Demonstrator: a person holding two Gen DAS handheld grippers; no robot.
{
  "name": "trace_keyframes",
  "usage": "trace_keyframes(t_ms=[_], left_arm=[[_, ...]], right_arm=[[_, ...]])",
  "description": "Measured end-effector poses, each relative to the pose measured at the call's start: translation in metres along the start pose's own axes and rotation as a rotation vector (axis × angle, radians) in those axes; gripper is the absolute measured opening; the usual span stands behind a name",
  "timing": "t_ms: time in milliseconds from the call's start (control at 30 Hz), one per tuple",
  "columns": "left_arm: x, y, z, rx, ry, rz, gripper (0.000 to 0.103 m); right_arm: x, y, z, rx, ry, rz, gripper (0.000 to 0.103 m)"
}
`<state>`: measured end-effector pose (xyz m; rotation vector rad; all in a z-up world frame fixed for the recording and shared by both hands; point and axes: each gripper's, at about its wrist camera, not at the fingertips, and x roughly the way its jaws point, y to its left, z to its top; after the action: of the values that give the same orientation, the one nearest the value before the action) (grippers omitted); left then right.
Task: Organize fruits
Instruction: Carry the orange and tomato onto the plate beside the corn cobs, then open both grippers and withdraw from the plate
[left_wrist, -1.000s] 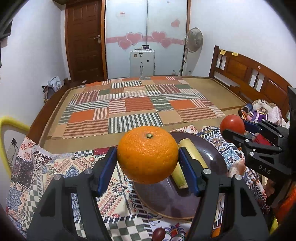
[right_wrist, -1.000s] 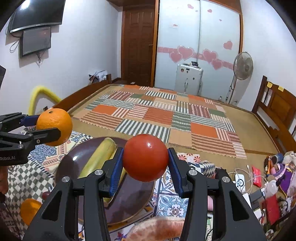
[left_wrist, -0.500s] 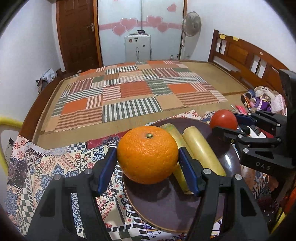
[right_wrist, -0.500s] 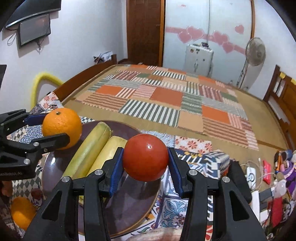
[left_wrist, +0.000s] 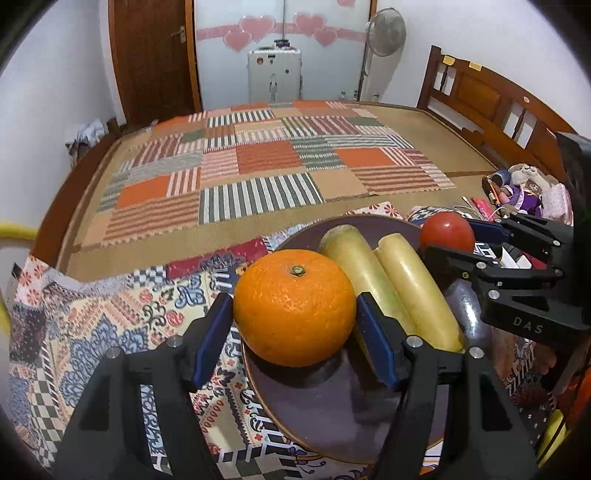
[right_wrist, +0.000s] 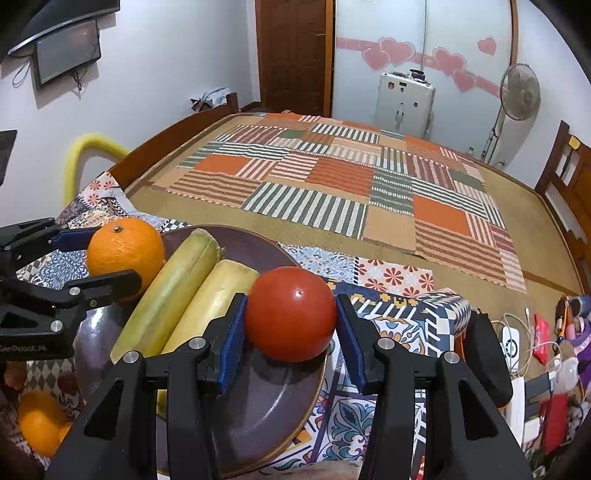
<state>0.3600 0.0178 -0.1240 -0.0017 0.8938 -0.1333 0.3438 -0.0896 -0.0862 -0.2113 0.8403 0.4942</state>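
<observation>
Fingers of left gripper (left_wrist: 294, 317) clamped on orange (left_wrist: 294, 306), blue pads pressed to both its sides; fruit held just over the near-left rim of dark plate (left_wrist: 332, 406), contact with the plate impossible to tell. Fingers of right gripper (right_wrist: 290, 319) closed narrower on red tomato (right_wrist: 290, 314), held over the plate's right edge, shadow beneath it on the dark surface. Between the two fruits, lying side by side on the plate and touching each other: two pale yellow-green peeled stalks (right_wrist: 177, 295), cut ends pointing away. Under the plate, patterned patchwork cloth (left_wrist: 110, 325) covering the table. Low at the left edge of the right wrist view, more oranges (right_wrist: 38, 421) on the cloth, beside the plate. Beyond the table, bed (left_wrist: 258, 177) with striped patchwork mat, wooden headboard (left_wrist: 491, 99) at right. Far end of the room: white suitcase (left_wrist: 275, 75), standing fan (left_wrist: 384, 31), brown door (left_wrist: 155, 55), pink hearts on the wardrobe panels
</observation>
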Motion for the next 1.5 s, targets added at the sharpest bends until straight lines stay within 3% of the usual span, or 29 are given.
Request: trace_keyframes(t_ms=[233, 367, 433, 533, 867, 1133, 1500], left_arm=[[0.000, -0.006, -0.002, 0.043, 0.008, 0.020, 0.069], [-0.004, -0.005, -0.001, 0.021, 0.009, -0.017, 0.073], [-0.010, -0.005, 0.000, 0.033, -0.020, 0.005, 0.083], [-0.020, -0.005, 0.000, 0.039, -0.055, 0.024, 0.083], [-0.070, -0.003, -0.011, 0.031, -0.152, 0.046, 0.083], [-0.112, -0.009, -0.039, 0.030, -0.207, 0.080, 0.083], [-0.133, -0.027, -0.094, 0.028, -0.163, 0.078, 0.088]], right_arm=[[-0.001, 0.007, -0.003, -0.047, 0.007, -0.040, 0.044], [-0.005, 0.004, -0.006, -0.043, 0.007, -0.036, 0.044], [-0.009, 0.003, -0.007, -0.038, 0.005, -0.021, 0.047], [-0.020, 0.004, -0.006, -0.039, -0.039, -0.035, 0.059], [-0.067, 0.010, -0.017, -0.034, -0.121, -0.088, 0.059], [-0.103, 0.016, -0.045, -0.022, -0.148, -0.122, 0.063], [-0.130, 0.022, -0.086, -0.006, -0.151, -0.138, 0.067]])
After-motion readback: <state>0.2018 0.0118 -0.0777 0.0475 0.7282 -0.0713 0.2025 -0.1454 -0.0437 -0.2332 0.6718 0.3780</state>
